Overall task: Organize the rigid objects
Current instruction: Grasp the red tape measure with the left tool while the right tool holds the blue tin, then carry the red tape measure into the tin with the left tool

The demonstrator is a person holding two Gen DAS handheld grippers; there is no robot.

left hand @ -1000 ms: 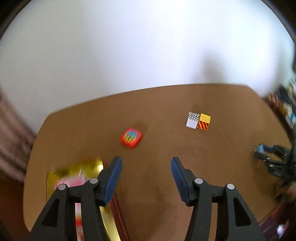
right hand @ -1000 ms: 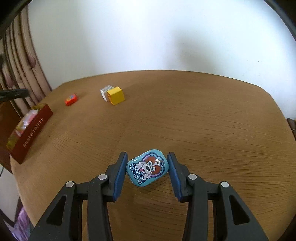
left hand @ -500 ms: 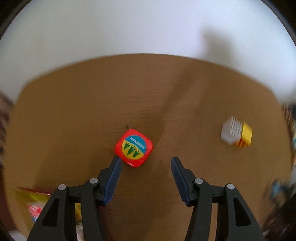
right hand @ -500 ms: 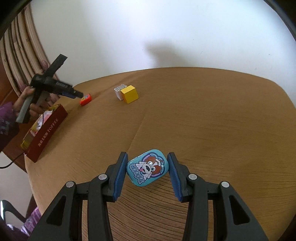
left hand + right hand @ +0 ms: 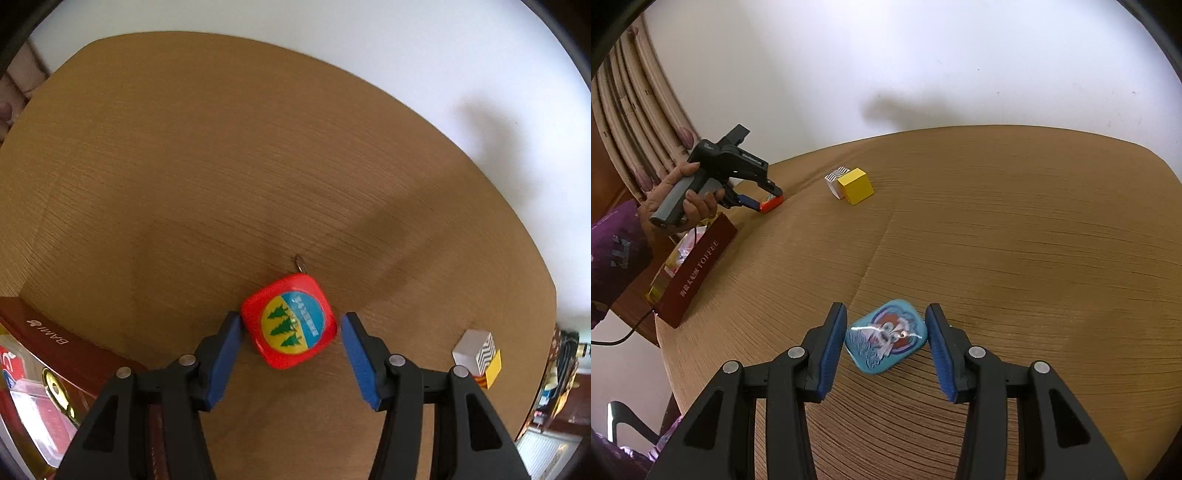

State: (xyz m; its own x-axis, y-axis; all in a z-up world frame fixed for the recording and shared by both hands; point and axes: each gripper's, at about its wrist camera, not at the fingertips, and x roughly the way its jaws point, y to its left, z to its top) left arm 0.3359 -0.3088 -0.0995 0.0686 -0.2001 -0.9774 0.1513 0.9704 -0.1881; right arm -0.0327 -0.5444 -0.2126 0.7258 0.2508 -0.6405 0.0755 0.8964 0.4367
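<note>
A red square tape measure (image 5: pixel 289 322) with a tree badge lies flat on the brown table (image 5: pixel 184 166). My left gripper (image 5: pixel 291 328) is open around it, its left pad at the case's edge, the right pad a little apart. In the right wrist view the left gripper (image 5: pixel 764 197) and red case (image 5: pixel 771 203) show at the far left. A blue cartoon tin (image 5: pixel 886 336) sits tilted between the pads of my right gripper (image 5: pixel 886 332). The right pad touches it; a small gap shows at the left pad. The jaws are not squeezed on it.
A dark red toffee box (image 5: pixel 696 266) with sweets stands at the table's left edge, also in the left wrist view (image 5: pixel 44 365). A yellow cube (image 5: pixel 855 185) and a white zigzag cube (image 5: pixel 836 178) sit together at the back, and at the right in the left wrist view (image 5: pixel 476 350).
My left gripper swept over the table and closed in on the red tape measure, which now lies between its pads. My right gripper has loosened on the blue tin, which now sits lower and tilted.
</note>
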